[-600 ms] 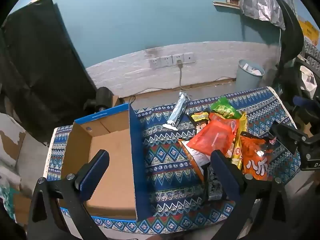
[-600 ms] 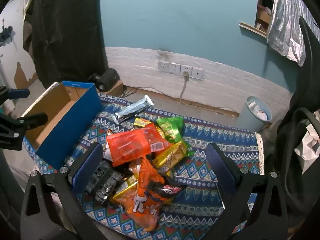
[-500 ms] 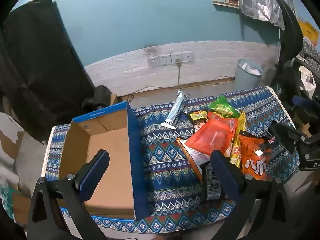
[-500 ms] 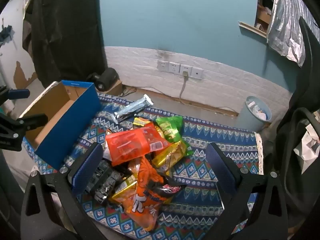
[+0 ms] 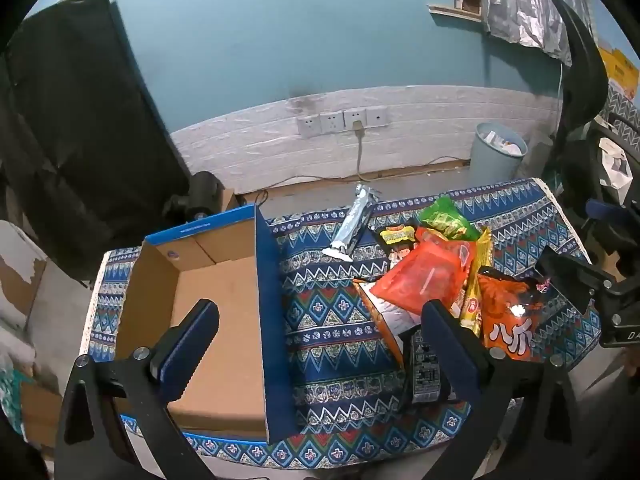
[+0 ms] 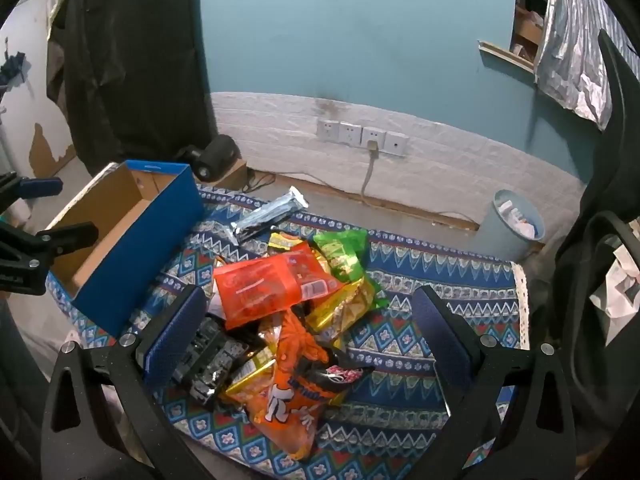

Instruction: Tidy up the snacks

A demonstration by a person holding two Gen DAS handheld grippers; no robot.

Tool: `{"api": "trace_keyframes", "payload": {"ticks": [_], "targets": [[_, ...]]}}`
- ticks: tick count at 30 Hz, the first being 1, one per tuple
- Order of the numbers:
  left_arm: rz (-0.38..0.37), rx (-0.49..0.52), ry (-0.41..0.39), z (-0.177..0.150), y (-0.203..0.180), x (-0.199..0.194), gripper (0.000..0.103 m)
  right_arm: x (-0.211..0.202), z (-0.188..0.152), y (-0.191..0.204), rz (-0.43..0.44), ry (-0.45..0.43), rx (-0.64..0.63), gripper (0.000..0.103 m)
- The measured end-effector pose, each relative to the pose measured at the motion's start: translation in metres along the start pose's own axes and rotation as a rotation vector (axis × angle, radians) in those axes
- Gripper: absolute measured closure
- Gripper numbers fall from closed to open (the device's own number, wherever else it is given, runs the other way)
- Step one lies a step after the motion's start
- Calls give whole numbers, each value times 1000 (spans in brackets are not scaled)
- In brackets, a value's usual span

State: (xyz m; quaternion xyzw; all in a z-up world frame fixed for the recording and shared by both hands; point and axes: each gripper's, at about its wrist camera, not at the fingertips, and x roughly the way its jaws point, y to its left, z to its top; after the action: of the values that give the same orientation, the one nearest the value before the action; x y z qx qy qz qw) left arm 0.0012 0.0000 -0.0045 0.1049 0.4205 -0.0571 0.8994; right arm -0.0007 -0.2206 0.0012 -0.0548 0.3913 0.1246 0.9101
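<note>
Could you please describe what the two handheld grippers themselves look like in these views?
Both look alike. The left gripper and right gripper each have two long fingers faced with dark blue textured pads, carried on matte black angular frames fastened with silver round-head screws. White lettering marks the right gripper's black body, seen from the left wrist view. No cables or sleeves are visible.

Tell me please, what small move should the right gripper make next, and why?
Probably lower the right gripper toward the orange-red packet on top of the pile. Its fingers are open and hold nothing, the packet lies uppermost and uncovered, and the blue cardboard box to the left has no snacks in the part that shows.
</note>
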Motion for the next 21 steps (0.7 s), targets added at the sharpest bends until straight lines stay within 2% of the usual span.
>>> {"api": "trace_keyframes", "payload": {"ticks": [21], "targets": [[-7,6,10,-2,-1,0,1,4,-3,-1,2,19,5,2]]}}
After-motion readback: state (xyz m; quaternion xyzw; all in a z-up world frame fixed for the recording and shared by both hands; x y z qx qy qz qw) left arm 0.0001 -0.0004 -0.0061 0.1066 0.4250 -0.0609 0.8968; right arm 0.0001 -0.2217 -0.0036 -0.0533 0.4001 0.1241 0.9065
